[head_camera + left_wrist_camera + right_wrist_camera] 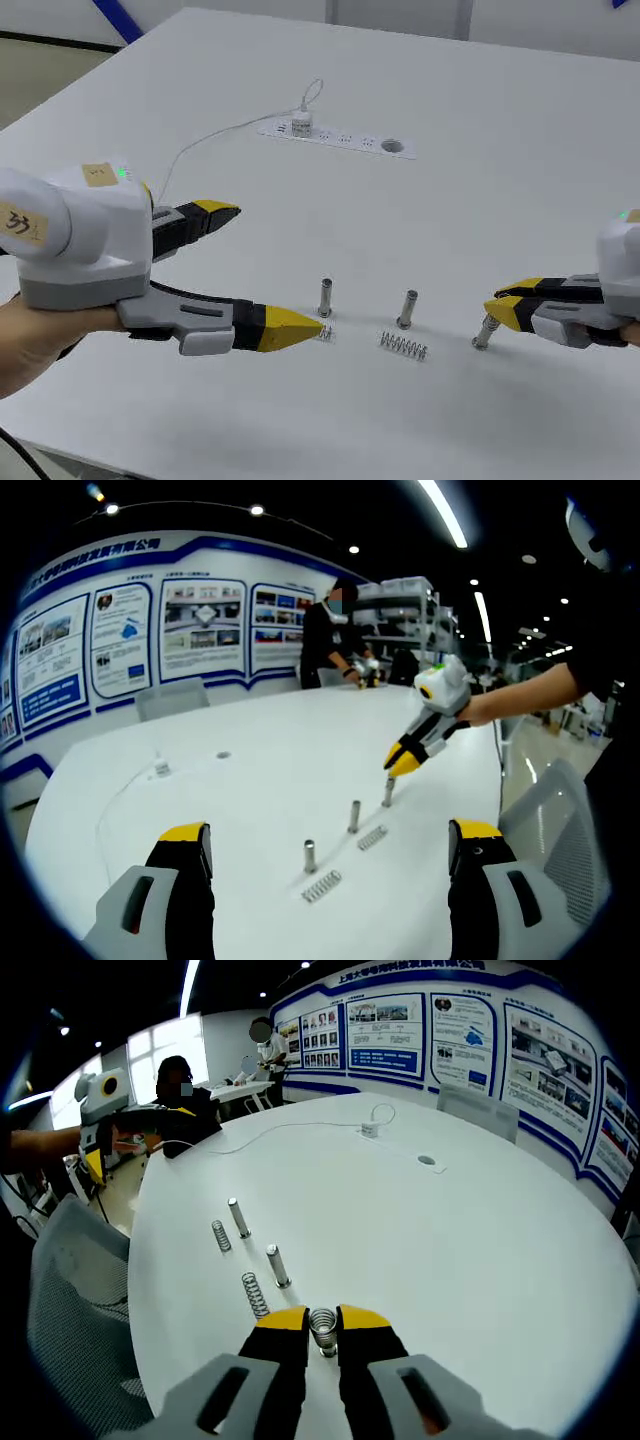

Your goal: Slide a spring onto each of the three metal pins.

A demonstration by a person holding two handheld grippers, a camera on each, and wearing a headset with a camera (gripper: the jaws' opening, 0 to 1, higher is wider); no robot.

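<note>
One spring [322, 1324], pinched by the right gripper [500, 303], caps the upright pin [485, 333] at twelve o'clock; left gripper [330, 832] gapes.

- We count three metal pins: left pin [325, 297], middle pin [407, 308], right pin [484, 332].
- We count three springs: left spring [325, 334], middle spring [403, 346], and a third spring [322, 1324] on the right pin.
- We count two grippers: left gripper [279, 268], right gripper [492, 300].
- We count one power strip [340, 138] and one plug [301, 124].
</note>
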